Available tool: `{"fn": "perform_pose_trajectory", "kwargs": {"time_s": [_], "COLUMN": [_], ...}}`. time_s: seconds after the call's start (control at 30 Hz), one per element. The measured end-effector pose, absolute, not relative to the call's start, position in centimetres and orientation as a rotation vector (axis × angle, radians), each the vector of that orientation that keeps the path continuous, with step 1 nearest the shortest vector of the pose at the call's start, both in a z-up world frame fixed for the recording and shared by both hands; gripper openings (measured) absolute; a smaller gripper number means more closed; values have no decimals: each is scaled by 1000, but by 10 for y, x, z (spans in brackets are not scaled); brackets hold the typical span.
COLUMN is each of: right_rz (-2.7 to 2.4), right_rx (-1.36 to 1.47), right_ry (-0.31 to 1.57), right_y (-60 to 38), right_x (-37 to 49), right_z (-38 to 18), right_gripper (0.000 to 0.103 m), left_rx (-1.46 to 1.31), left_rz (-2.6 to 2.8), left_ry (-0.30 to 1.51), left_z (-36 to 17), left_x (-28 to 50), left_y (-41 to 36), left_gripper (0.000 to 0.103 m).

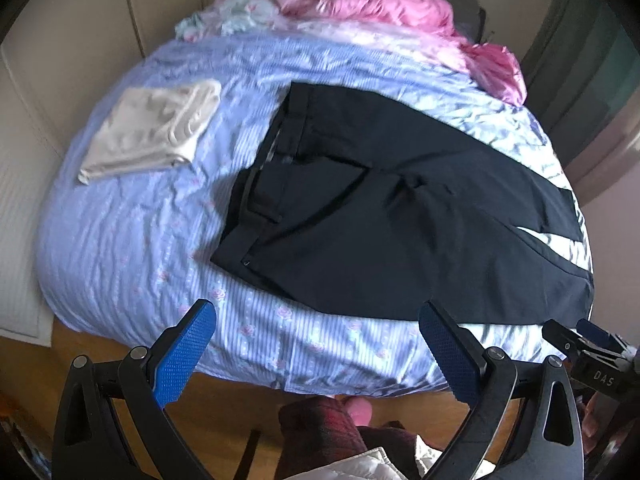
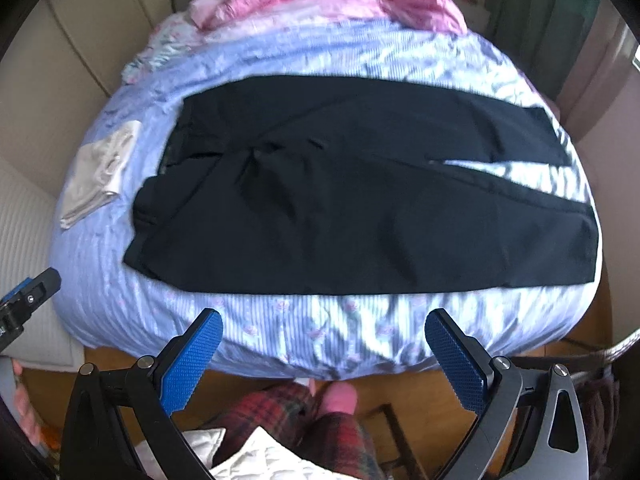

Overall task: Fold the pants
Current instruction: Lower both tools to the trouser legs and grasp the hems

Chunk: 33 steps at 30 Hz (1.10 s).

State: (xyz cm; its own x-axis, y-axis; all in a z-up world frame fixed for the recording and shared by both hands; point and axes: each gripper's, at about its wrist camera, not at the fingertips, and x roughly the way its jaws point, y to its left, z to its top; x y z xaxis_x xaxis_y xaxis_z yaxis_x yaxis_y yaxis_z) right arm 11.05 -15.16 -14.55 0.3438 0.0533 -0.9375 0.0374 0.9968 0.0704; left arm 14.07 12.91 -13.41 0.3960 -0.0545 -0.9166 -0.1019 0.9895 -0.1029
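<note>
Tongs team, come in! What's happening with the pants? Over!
Both tongs, left and right, open, empty. Black pants flat on bed, unfolded. Nothing blocking.

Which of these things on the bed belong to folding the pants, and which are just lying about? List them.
For the job:
- dark pants, spread flat on the bed
- left gripper, fingers open, empty
- right gripper, fingers open, empty

Lying about:
- folded beige cloth, left of the pants
- pink bedding heaped at the far end
- blue floral cover underneath
</note>
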Motion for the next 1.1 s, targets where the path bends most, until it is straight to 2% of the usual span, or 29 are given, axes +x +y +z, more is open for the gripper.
{"fn": "perform_pose_trajectory", "kwargs": {"time_s": [0.3, 0.63, 0.9, 1.1], "right_rz": [-82, -197, -289, -365], "right_rx": [130, 282, 436, 609], "right_ry": [1295, 1348, 1338, 1313], "right_y": [-133, -159, -180, -192], "right_x": [151, 168, 161, 158], "right_z": [-228, -299, -339, -366], "right_gripper": [102, 102, 101, 95], "left_rx": [-191, -341, -471, -564], "left_rz": [29, 87, 109, 122], "left_ry": [1343, 1432, 1448, 1436], "left_z": [-222, -301, -337, -360], "left_x": [188, 204, 202, 203], "left_y": [151, 160, 166, 168], "left_gripper": [102, 99, 95, 91]}}
